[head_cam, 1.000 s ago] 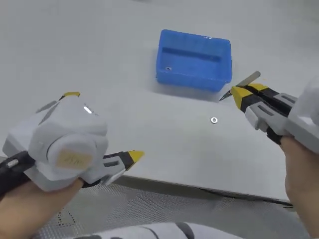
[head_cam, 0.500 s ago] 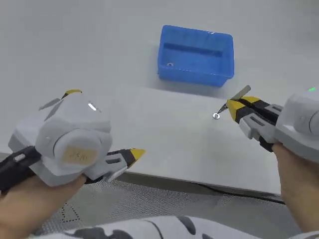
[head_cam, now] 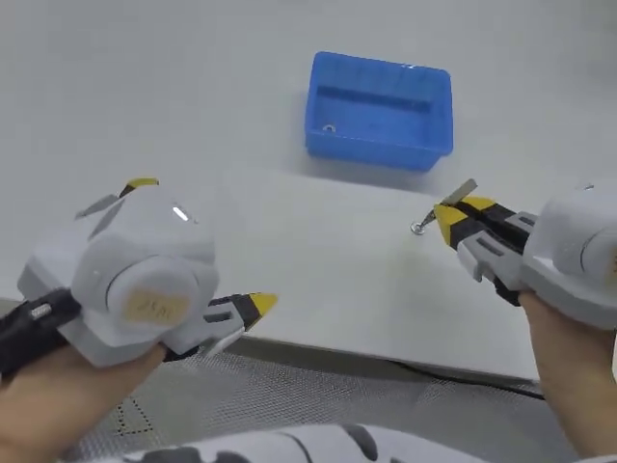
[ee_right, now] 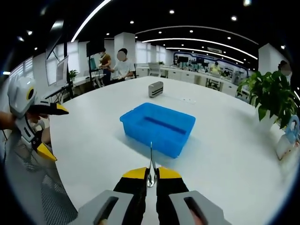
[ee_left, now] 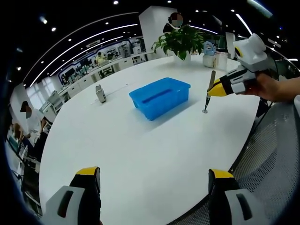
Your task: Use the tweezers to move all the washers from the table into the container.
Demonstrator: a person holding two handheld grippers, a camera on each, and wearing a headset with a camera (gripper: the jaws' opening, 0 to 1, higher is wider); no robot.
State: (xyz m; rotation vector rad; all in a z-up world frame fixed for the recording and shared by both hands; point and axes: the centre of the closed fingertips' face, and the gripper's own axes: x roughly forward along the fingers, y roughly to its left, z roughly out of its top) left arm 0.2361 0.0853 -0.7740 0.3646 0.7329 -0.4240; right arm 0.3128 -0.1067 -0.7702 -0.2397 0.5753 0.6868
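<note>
On the white table [head_cam: 318,265], a blue container [head_cam: 379,111] is recorded toward the far side. One washer [head_cam: 329,128] is noted lying inside it, near its left wall.

Right gripper [head_cam: 451,214]: seen at the right of the head view, carried in a hand [head_cam: 564,357]. Its yellow-tipped jaws are pressed together on the tweezers [head_cam: 445,205], clamped around the middle, with the blunt end raised behind the jaws. The tweezers are angled down and to the left. Their point is met by a second washer [head_cam: 416,229] on the table, in front of the container and to its right, apart from it. Whether the second washer is pinched or merely touched cannot be told. In the right gripper view the jaws are seen closed on the tweezers [ee_right: 151,161], which point toward the container [ee_right: 157,126].

Left gripper [head_cam: 200,242]: held at the near left over the table edge. Its jaws are spread wide, with nothing between them. This is confirmed in the left gripper view, where both jaws rise well apart over bare table [ee_left: 117,140].

A small grey box [ee_left: 100,93] is noted on the table beyond the container. A potted plant [ee_left: 180,42] is seen at the far edge.
</note>
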